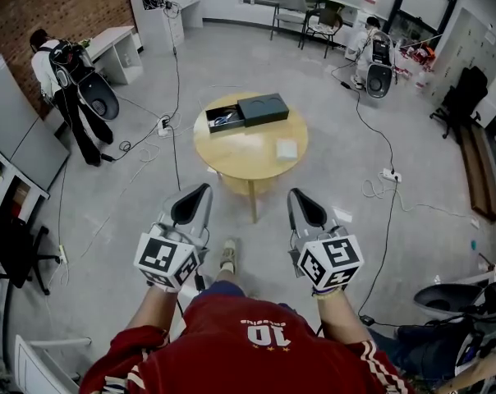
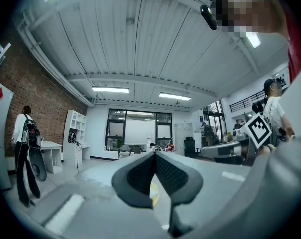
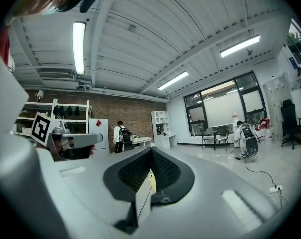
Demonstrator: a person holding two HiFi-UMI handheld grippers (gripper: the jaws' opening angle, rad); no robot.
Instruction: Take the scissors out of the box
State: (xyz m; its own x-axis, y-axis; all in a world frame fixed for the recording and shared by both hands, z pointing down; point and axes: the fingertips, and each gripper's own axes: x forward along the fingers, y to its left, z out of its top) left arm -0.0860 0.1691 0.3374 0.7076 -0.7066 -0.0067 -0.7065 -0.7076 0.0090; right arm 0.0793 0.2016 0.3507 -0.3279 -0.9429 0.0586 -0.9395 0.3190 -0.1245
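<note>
Red shirt [image 1: 256, 343] of the person is nearest, at bottom edge, both forearms out fwd. L gripper [image 1: 204, 189] and R gripper [image 1: 294, 194] are side by side, apart from each other, pointing level twd a round table [image 1: 260, 164]. Person's shoe [image 1: 227, 254] shows on the floor btw them. Both tongs are pressed together. In each gripper view the black pads [image 2: 138, 176] [image 3: 135, 171] meet at the tips w/ nothing pinched.

Table stands ahead on one ctr leg, well apart from both grippers. Box [image 1: 263, 109] sits on its far side, left of ctr: a dark cover w/ a tray [image 1: 208, 122] slid out to the left. Scissors [image 1: 225, 118] lie in that tray, too small for detail. Small white item [image 1: 287, 148] lies on the right part of the top, apart from the box.

Around:
- black cable [image 1: 176, 97] runs down past table's left side
- power strip [image 1: 390, 175] w/ cable lies on the floor to the right
- standing person w/ backpack [image 1: 55, 72] far left, near a desk [image 1: 117, 52]
- second person [image 1: 369, 29] far right, behind a white machine [image 1: 379, 76]
- chairs [image 1: 314, 23] by the back wall
- black office chair [image 1: 18, 249] at left edge

Floor btw grippers & table's near edge lies open. Cables keep to the sides.
</note>
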